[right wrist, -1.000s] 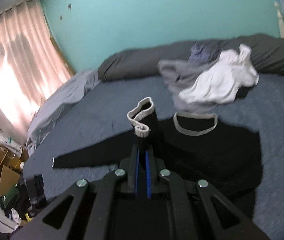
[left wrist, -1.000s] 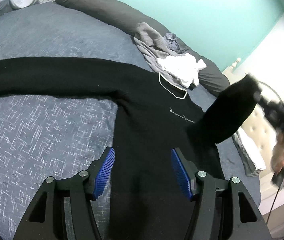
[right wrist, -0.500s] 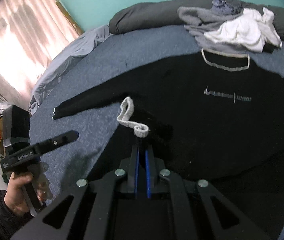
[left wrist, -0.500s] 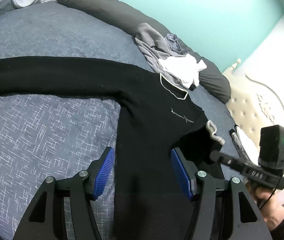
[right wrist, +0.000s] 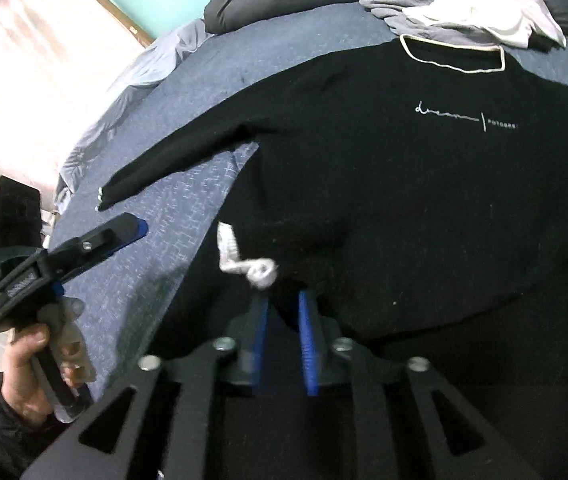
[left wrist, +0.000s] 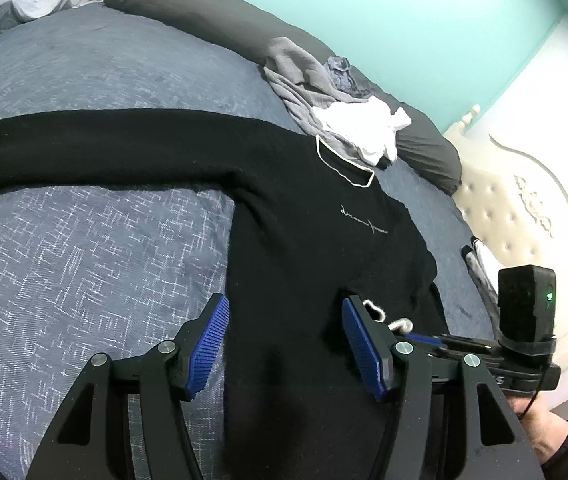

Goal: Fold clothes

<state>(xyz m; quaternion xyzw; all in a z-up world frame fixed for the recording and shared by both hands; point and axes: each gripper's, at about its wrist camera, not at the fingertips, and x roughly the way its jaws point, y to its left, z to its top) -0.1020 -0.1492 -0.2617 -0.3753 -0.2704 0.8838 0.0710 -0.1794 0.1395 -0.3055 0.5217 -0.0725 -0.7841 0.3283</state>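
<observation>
The black sweater (right wrist: 403, 184) lies face up on the bed (left wrist: 84, 260), collar toward the pillows, its body running away from both grippers. One sleeve is folded in across the torso, and its pale cuff (right wrist: 248, 266) sits just ahead of the right gripper (right wrist: 284, 312), whose jaws are opening with a strip of dark sleeve between them but no longer pinched. The other sleeve (left wrist: 84, 148) stretches straight out across the bed, off to the far side of the left gripper (left wrist: 284, 340), which hovers over the hem with its jaws apart and empty. That sleeve's cuff (right wrist: 102, 198) looks nearer the left hand (right wrist: 32, 364), so I'd guess it takes the next fold. The knit is dark, soft, with white script on the chest.
</observation>
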